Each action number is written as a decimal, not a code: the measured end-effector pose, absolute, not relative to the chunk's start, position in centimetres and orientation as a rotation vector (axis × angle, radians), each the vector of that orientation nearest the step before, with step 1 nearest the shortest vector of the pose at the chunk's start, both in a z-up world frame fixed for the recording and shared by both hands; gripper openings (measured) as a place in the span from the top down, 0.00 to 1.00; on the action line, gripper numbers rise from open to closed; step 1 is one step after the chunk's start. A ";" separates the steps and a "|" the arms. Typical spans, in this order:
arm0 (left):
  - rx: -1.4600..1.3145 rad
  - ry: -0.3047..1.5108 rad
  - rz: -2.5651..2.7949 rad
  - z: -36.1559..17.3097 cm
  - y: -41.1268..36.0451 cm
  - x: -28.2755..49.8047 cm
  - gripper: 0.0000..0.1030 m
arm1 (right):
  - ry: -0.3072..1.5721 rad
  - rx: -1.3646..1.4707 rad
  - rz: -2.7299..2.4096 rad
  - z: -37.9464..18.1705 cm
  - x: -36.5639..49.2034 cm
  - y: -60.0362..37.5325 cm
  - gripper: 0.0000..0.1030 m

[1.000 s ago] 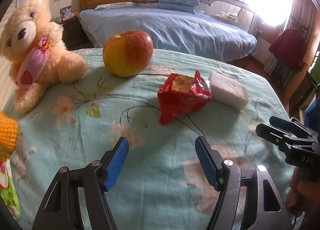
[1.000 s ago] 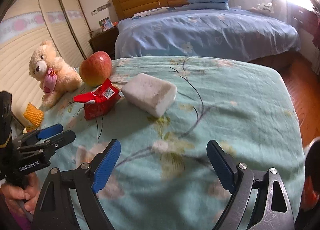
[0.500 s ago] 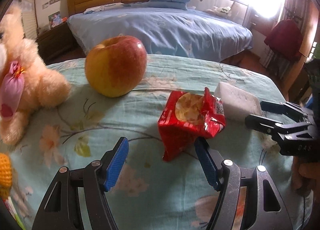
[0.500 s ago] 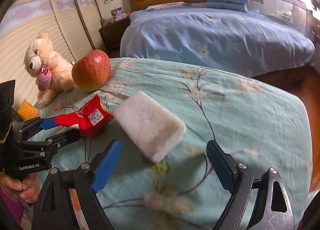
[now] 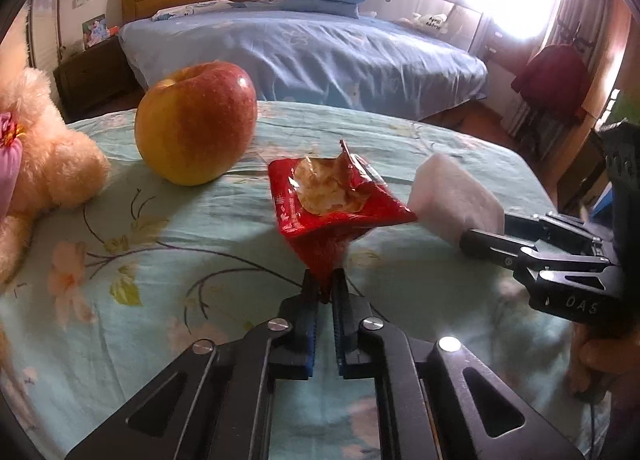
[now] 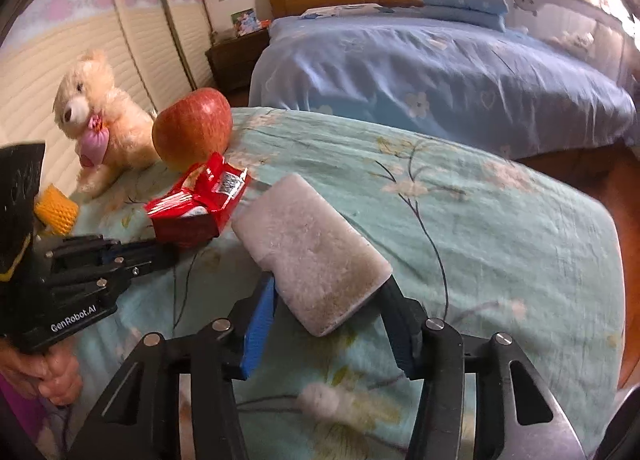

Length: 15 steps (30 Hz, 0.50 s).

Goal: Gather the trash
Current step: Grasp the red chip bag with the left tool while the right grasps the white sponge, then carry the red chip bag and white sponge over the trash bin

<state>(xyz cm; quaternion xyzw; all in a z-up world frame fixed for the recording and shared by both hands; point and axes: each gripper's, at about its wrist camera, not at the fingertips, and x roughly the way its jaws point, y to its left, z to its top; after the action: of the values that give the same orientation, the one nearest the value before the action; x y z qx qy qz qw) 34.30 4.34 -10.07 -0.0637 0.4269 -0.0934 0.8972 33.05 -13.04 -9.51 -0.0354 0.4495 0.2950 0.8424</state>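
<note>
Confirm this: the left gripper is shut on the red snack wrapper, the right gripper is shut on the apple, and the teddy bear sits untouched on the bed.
One thing is wrong. The right gripper is shut on the white sponge, not the apple, which lies untouched; the right wrist view shows it. The left gripper is shut on the red snack wrapper, and the teddy bear sits untouched on the bed.

A: What is the right gripper (image 6: 326, 300) clamping?
B: A white rectangular foam block (image 6: 310, 250), over the teal floral bedspread (image 6: 500, 228)
A: And the crumpled red snack wrapper (image 6: 200, 204)?
B: Pinched by the left gripper (image 6: 160, 254)
</note>
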 end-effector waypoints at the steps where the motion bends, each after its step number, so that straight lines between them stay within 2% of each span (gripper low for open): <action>1: -0.141 0.880 -0.196 -9.9 4.3 33.9 0.97 | 0.953 -0.053 0.615 -9.4 32.8 -13.5 0.51; 15: -0.181 0.831 -0.254 -7.8 1.5 27.5 0.98 | 0.956 0.148 0.487 -7.9 27.2 -19.3 0.51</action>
<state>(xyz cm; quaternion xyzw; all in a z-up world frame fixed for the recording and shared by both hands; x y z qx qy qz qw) 27.48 1.49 -7.84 -0.0876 0.4019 -0.1228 0.9032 27.16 -19.31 -7.89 0.0702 0.4549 0.2319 0.8570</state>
